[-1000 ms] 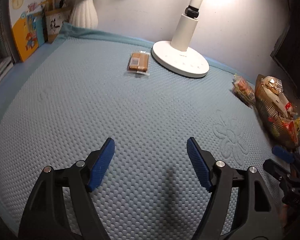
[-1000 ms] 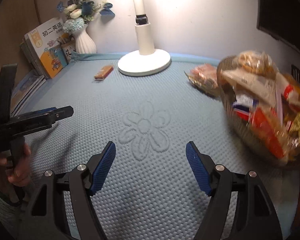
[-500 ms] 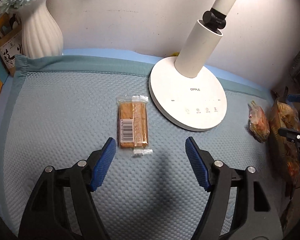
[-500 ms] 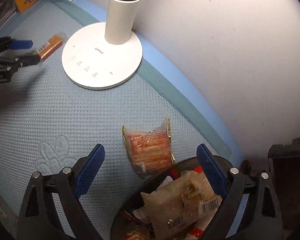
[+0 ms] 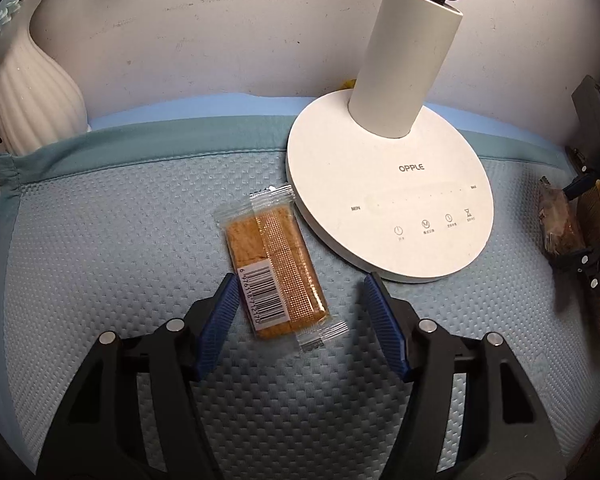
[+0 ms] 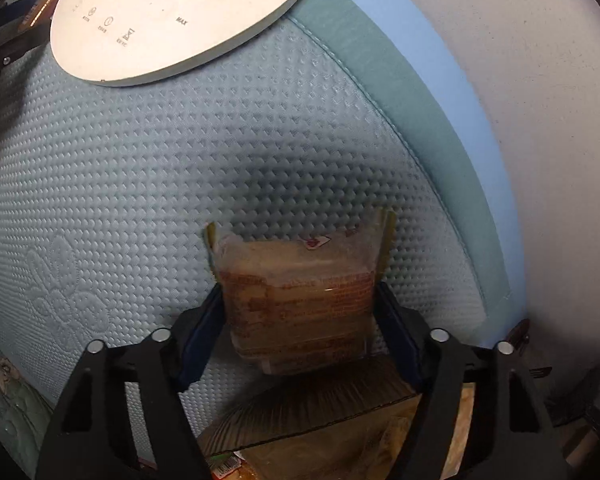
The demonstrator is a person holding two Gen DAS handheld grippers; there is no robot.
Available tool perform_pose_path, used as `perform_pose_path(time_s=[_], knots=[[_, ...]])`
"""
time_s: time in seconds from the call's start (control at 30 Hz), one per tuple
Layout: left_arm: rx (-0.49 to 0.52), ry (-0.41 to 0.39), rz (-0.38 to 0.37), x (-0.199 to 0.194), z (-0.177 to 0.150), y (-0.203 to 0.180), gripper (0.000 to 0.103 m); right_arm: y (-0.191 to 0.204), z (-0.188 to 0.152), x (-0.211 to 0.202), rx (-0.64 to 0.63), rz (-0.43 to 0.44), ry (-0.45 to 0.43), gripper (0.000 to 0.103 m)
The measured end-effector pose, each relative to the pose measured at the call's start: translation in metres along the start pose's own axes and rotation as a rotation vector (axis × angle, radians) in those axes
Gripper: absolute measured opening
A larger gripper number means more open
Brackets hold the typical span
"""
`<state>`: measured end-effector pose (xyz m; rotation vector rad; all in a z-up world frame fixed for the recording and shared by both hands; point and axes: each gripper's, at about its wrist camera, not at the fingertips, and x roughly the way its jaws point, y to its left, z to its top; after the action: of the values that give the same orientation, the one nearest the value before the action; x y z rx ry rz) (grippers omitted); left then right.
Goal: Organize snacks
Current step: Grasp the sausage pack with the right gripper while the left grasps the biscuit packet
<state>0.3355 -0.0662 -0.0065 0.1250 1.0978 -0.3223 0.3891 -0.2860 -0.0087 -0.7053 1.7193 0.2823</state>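
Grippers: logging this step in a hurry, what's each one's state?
Left gripper: open, straddling the cracker packet.
Right gripper: shut on the snack bag.

The left gripper (image 5: 298, 312) hangs low over the surface, its jaws spread wide and level, one blue pad (image 5: 216, 322) on each side, gripping nothing. The right gripper (image 6: 300, 328) points forward and down, its jaws drawn in, with both pads (image 6: 204, 332) pressed against the sides of what sits between them. From the left wrist view, the right gripper shows only as dark parts at the far right edge
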Motion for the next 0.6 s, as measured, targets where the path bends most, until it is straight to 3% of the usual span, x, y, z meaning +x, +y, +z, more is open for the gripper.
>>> perform_pose_path(time_s=[0.17,0.4,0.6], knots=[[0.038,-0.032,0.031,-0.008,-0.009,0.001,0.039,0.0,-0.009,-0.007,-0.01,0.021,-0.041,0.062],[0.004,-0.054,-0.055,-0.043,-0.045,0.016,0.034,0.045,-0.031,-0.038,-0.03,0.06,-0.18,0.061],[0.029,-0.094,-0.095,-0.095,-0.105,-0.002,0.034,0.101,-0.096,-0.06,0.03,0.21,-0.341,0.061]])
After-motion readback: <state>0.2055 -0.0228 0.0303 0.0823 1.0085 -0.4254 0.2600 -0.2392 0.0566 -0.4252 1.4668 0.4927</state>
